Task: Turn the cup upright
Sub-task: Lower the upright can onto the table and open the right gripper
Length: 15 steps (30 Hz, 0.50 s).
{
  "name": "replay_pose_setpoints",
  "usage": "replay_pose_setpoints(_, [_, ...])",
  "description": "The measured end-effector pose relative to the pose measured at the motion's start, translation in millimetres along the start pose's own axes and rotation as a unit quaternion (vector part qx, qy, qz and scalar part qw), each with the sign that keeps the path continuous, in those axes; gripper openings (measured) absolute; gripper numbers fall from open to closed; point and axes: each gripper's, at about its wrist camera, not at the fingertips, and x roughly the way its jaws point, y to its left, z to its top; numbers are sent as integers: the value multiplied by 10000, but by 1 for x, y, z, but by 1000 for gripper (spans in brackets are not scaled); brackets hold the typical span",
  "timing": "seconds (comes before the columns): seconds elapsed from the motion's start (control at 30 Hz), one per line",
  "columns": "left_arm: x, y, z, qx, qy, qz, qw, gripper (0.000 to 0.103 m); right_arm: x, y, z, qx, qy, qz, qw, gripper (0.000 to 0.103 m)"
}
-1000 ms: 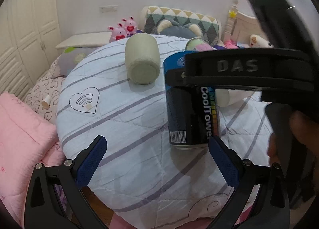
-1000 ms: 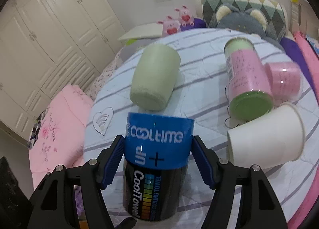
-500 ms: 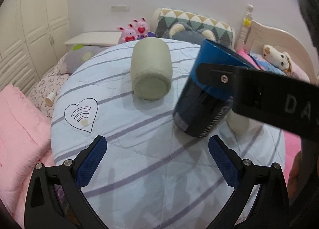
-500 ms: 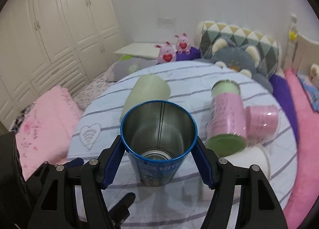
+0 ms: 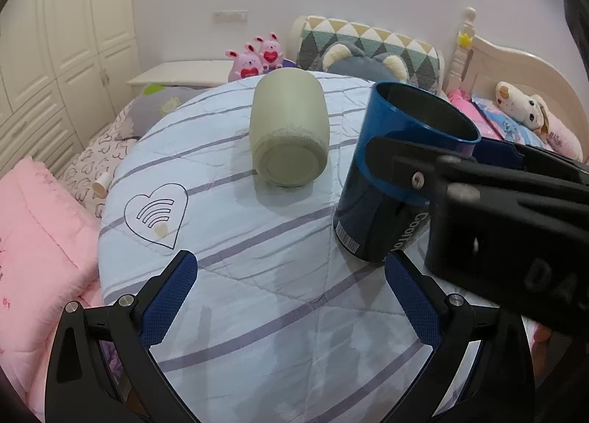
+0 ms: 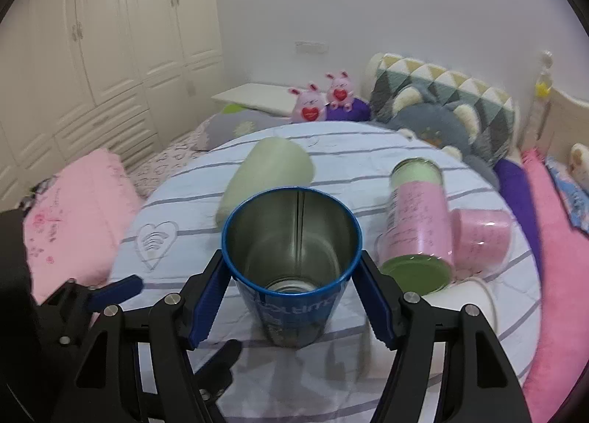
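Observation:
A blue metal cup [image 6: 291, 276] with a silver inside stands mouth up on the round striped table [image 6: 331, 386], slightly tilted. My right gripper [image 6: 291, 298] is shut on it near the rim. In the left wrist view the blue cup [image 5: 390, 184] sits at the right with the right gripper clamped across it. My left gripper [image 5: 291, 301] is open and empty, low over the table's near side.
A pale green cup [image 5: 289, 132] lies on its side at mid table. A pink canister [image 6: 419, 224], a small pink cup [image 6: 478, 235] and a white paper cup [image 6: 460, 309] lie at the right. Pink bedding [image 5: 33, 250] lies left, and a bed behind.
The right gripper has turned the blue cup from mouth down to mouth up and lowered it to the table. The left gripper stayed open and drew back slightly.

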Motion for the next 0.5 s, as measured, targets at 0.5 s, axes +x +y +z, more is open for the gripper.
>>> replay_pose_setpoints(0.5, [-33, -13, 0, 162, -398, 232, 9988, 103, -40, -5, -9, 52, -396, 96, 9992, 83])
